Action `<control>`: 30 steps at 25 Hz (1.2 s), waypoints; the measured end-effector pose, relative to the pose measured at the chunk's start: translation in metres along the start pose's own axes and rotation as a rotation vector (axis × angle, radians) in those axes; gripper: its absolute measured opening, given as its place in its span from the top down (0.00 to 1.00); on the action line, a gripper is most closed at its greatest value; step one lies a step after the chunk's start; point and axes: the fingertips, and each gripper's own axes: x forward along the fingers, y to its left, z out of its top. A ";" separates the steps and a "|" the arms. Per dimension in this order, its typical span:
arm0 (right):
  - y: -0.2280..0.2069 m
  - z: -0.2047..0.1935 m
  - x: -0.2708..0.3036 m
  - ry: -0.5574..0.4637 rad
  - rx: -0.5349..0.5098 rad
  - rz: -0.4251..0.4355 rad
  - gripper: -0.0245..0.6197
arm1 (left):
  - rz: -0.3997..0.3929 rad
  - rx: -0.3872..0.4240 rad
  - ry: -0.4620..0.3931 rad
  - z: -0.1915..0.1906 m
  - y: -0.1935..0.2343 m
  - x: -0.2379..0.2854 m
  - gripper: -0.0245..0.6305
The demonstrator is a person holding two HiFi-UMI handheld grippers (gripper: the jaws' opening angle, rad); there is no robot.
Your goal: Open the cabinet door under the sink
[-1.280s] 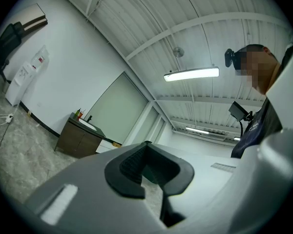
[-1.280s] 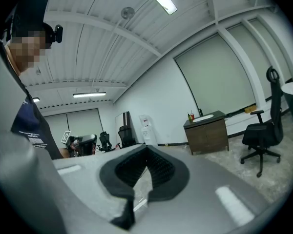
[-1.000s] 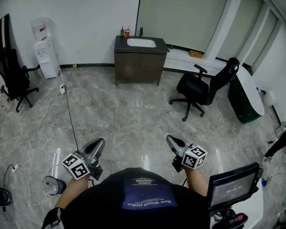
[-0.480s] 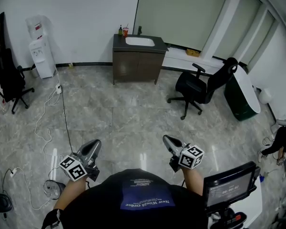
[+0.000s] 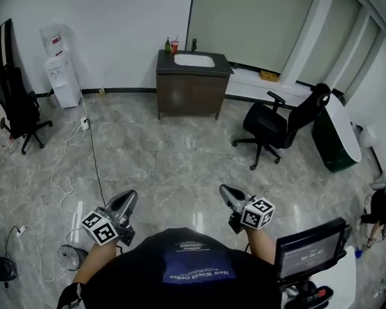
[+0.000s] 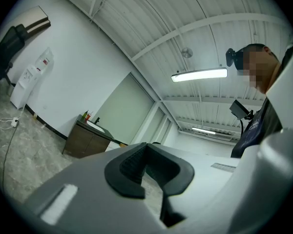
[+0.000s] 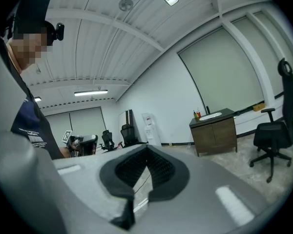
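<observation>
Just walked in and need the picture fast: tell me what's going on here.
A person stands mid-room with a left gripper and a right gripper, both shut and empty. The sink cabinet stands against the far wall, its doors closed, well away from both grippers. A black office chair stands to its right, a water dispenser to its left.
</observation>
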 end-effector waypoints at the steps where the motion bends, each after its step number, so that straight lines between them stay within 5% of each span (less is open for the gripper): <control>1: -0.010 0.004 0.003 0.004 -0.007 0.017 0.96 | 0.015 0.005 -0.009 0.000 0.000 0.009 0.96; 9: -0.110 0.054 -0.004 -0.005 -0.048 0.089 0.96 | 0.052 0.026 -0.057 -0.010 -0.026 0.107 0.96; 18: -0.192 0.065 -0.013 0.008 -0.020 0.071 0.96 | 0.012 0.033 0.012 -0.029 -0.034 0.200 0.96; 30: -0.234 0.078 0.081 0.034 -0.016 -0.014 0.96 | -0.038 -0.039 0.029 0.000 0.077 0.255 0.96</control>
